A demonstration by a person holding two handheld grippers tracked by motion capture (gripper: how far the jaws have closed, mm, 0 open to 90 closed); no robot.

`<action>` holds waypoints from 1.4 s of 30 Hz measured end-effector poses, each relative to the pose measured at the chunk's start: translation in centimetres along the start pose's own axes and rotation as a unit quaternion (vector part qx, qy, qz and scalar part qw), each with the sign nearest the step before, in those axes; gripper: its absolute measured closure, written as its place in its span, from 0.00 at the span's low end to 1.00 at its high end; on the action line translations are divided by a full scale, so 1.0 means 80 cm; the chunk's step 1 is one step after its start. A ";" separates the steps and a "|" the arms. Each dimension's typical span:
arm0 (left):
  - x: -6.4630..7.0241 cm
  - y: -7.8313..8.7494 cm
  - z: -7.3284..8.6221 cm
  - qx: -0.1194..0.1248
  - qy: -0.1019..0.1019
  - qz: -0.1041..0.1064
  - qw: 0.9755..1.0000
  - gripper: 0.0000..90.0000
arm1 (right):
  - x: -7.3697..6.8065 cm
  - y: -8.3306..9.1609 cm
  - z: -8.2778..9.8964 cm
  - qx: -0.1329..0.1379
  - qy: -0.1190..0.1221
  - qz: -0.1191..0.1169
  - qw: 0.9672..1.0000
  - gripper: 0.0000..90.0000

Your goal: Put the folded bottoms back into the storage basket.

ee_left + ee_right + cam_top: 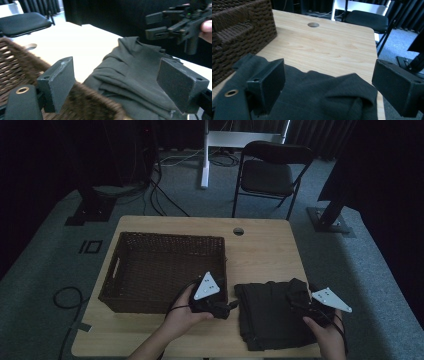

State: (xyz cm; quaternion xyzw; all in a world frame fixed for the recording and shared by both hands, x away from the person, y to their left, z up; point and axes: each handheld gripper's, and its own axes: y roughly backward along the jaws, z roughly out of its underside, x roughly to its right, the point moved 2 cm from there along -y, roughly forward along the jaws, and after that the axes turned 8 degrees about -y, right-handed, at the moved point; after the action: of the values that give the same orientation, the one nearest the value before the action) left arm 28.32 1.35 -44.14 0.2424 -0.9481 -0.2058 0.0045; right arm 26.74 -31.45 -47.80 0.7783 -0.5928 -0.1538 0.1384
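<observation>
The wooden table (260, 245) is noted as the work surface. A large brown wicker basket (165, 270) is set on its left half, with nothing seen inside it; its placement beside the work suggests it is meant to receive the garment, though this is a judgement only.

A dark folded garment (267, 312) is laid flat on the table at the near right, just beside the basket's right wall and close to the front edge. One upper corner is seen bunched and raised near the right gripper. It appears to be positioned between the two hands so that it can be taken from both sides.

The left gripper (216, 306) is held at the basket's near right corner, above the rim and pointed toward the garment. In the left gripper view its jaws are spread wide, with nothing between them and no contact with cloth or wicker.

The right gripper (305, 302) is held over the garment's right edge. In the right gripper view its jaws are likewise spread wide, straddling the raised fold; whether the pads (268, 82) touch the cloth cannot be told. Nothing is pinched.
</observation>
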 end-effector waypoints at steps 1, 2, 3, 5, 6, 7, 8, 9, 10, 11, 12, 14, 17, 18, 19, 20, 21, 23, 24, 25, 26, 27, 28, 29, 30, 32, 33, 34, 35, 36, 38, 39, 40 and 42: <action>0.003 -0.002 -0.001 0.001 -0.001 0.004 1.000 0.17 | 0.002 0.000 0.003 -0.001 -0.001 0.000 1.000 0.13; 0.007 -0.006 -0.002 0.004 -0.002 0.009 1.000 0.17 | 0.004 0.000 0.005 -0.003 -0.003 0.001 1.000 0.13; 0.009 -0.009 -0.002 0.008 -0.004 0.012 1.000 0.17 | 0.006 0.000 0.008 -0.006 -0.003 0.002 1.000 0.13; 0.014 -0.016 -0.002 0.013 -0.002 0.018 1.000 0.17 | 0.009 0.000 0.012 -0.009 -0.004 0.003 1.000 0.13; 0.017 -0.021 -0.001 0.007 -0.006 0.022 1.000 0.17 | 0.010 0.000 0.014 -0.010 -0.005 0.003 1.000 0.13; 0.018 -0.023 0.000 0.005 -0.008 0.022 1.000 0.17 | 0.012 0.000 0.016 -0.011 -0.007 0.003 1.000 0.13; 0.021 -0.028 0.001 0.005 -0.012 0.021 1.000 0.17 | 0.012 0.000 0.017 -0.011 -0.007 0.003 1.000 0.13; 0.024 -0.031 0.001 0.005 -0.011 0.023 1.000 0.17 | 0.014 0.000 0.019 -0.012 -0.009 0.004 1.000 0.13; 0.027 -0.034 0.001 0.004 -0.012 0.027 1.000 0.17 | 0.015 0.000 0.021 -0.011 -0.011 0.005 1.000 0.13; 0.029 -0.036 0.001 0.005 -0.011 0.028 1.000 0.17 | 0.017 0.001 0.022 -0.012 -0.013 0.004 1.000 0.13; 0.034 -0.040 0.000 0.005 -0.012 0.031 0.999 0.17 | 0.018 0.001 0.023 -0.012 -0.014 0.005 1.000 0.13; 0.042 -0.045 -0.001 0.006 -0.011 0.041 0.999 0.17 | 0.020 0.001 0.026 -0.013 -0.012 0.005 1.000 0.13; 0.053 -0.054 -0.002 0.007 -0.010 0.052 0.999 0.17 | 0.024 0.000 0.031 -0.016 -0.017 0.005 1.000 0.13; 0.058 -0.059 -0.001 0.007 -0.007 0.056 0.998 0.17 | 0.025 -0.001 0.032 -0.017 -0.017 0.006 1.000 0.13; 0.061 -0.061 0.000 0.005 -0.008 0.057 0.998 0.17 | 0.026 -0.001 0.034 -0.018 -0.018 0.006 1.000 0.13; 0.066 -0.067 0.003 0.001 -0.010 0.060 0.998 0.17 | 0.027 -0.002 0.035 -0.019 -0.019 0.006 1.000 0.13; 0.068 -0.070 0.004 0.000 -0.008 0.062 0.998 0.17 | 0.029 -0.003 0.037 -0.020 -0.019 0.007 1.000 0.13; 0.072 -0.074 0.007 -0.005 -0.009 0.065 0.998 0.17 | 0.031 -0.004 0.040 -0.023 -0.020 0.009 0.999 0.13; 0.075 -0.078 0.010 -0.009 -0.009 0.065 0.998 0.17 | 0.032 -0.004 0.041 -0.025 -0.021 0.010 0.999 0.13; 0.078 -0.081 0.012 -0.011 -0.007 0.066 0.998 0.17 | 0.034 -0.005 0.042 -0.027 -0.021 0.011 0.999 0.13; 0.081 -0.083 0.014 -0.014 -0.009 0.067 0.998 0.17 | 0.036 -0.006 0.044 -0.029 -0.023 0.012 0.999 0.13; 0.084 -0.085 0.015 -0.015 -0.008 0.067 0.998 0.17 | 0.038 -0.006 0.045 -0.031 -0.022 0.014 0.999 0.13; 0.086 -0.088 0.017 -0.015 -0.005 0.067 0.998 0.17 | 0.040 -0.007 0.047 -0.034 -0.022 0.016 0.999 0.13; 0.088 -0.090 0.019 -0.016 -0.003 0.066 0.998 0.17 | 0.042 -0.007 0.049 -0.036 -0.024 0.017 0.999 0.13; 0.089 -0.092 0.021 -0.017 -0.004 0.062 0.998 0.17 | 0.044 -0.008 0.051 -0.040 -0.023 0.019 0.999 0.13; 0.092 -0.095 0.026 -0.018 0.000 0.058 0.998 0.17 | 0.047 -0.010 0.055 -0.044 -0.025 0.020 0.999 0.13; 0.094 -0.096 0.028 -0.020 -0.001 0.059 0.998 0.17 | 0.049 -0.011 0.057 -0.047 -0.025 0.020 0.998 0.13; 0.096 -0.097 0.029 -0.020 0.000 0.058 0.998 0.17 | 0.050 -0.012 0.060 -0.050 -0.027 0.020 0.998 0.13; 0.096 -0.098 0.031 -0.021 -0.003 0.056 0.998 0.17 | 0.051 -0.013 0.062 -0.052 -0.027 0.020 0.998 0.13; 0.098 -0.099 0.033 -0.023 -0.002 0.054 0.998 0.17 | 0.052 -0.014 0.064 -0.054 -0.028 0.021 0.998 0.13; 0.101 -0.102 0.037 -0.023 0.006 0.053 0.998 0.17 | 0.054 -0.017 0.069 -0.059 -0.031 0.021 0.998 0.13; 0.102 -0.103 0.038 -0.024 0.008 0.052 0.998 0.17 | 0.054 -0.018 0.070 -0.063 -0.031 0.021 0.997 0.13; 0.104 -0.105 0.041 -0.025 0.010 0.049 0.998 0.17 | 0.055 -0.020 0.071 -0.064 -0.032 0.021 0.997 0.13; 0.106 -0.108 0.046 -0.028 0.017 0.045 0.998 0.17 | 0.056 -0.022 0.074 -0.068 -0.029 0.024 0.997 0.13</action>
State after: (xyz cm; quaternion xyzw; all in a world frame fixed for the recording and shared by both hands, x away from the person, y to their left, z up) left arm 24.40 -8.05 -51.67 0.2030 -0.9517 -0.2273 0.0369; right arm 27.03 -35.53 -54.23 0.7477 -0.6035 -0.2127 0.1777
